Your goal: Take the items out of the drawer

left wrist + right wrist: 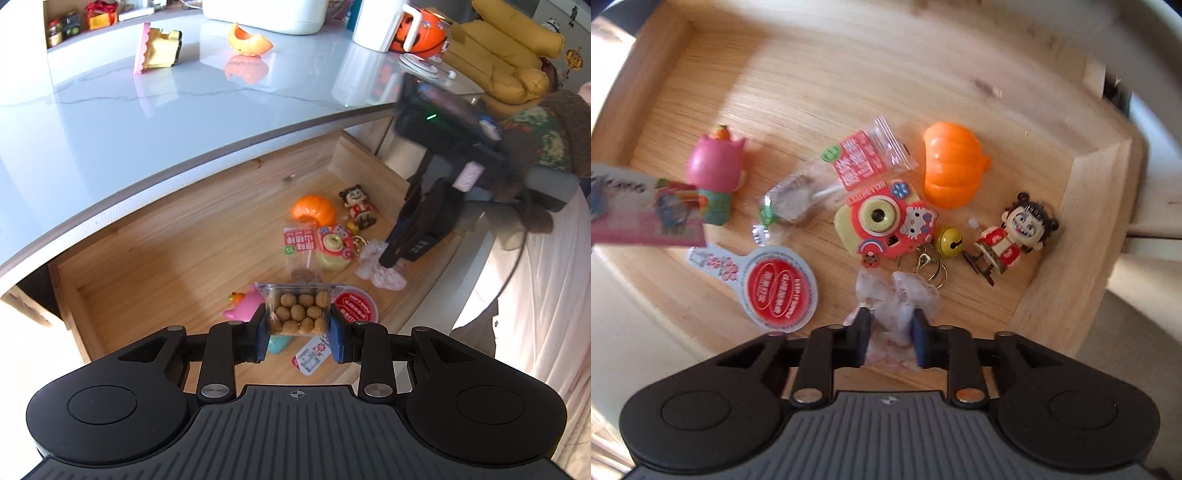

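Note:
The wooden drawer [166, 258] stands open under the grey countertop [147, 110]. Above its front part, my left gripper [297, 332] is shut on a clear packet of round brown snack balls [297, 314]. My right gripper [892, 341] is low in the drawer [812, 74], near its front edge. Its two fingers are closed against a crumpled clear pinkish wrapper [897, 299]. In the left wrist view the right gripper [393, 258] reaches down at the right onto that wrapper [384, 277].
Also in the drawer are an orange pumpkin half [953, 166], a red camera toy [882, 218] with a bell [948, 242], a doll figure [1012, 236], a pink toy [714, 173], a lollipop packet [842, 173] and a round red-lidded pack [779, 291]. Toys and a white mug [384, 26] stand on the countertop.

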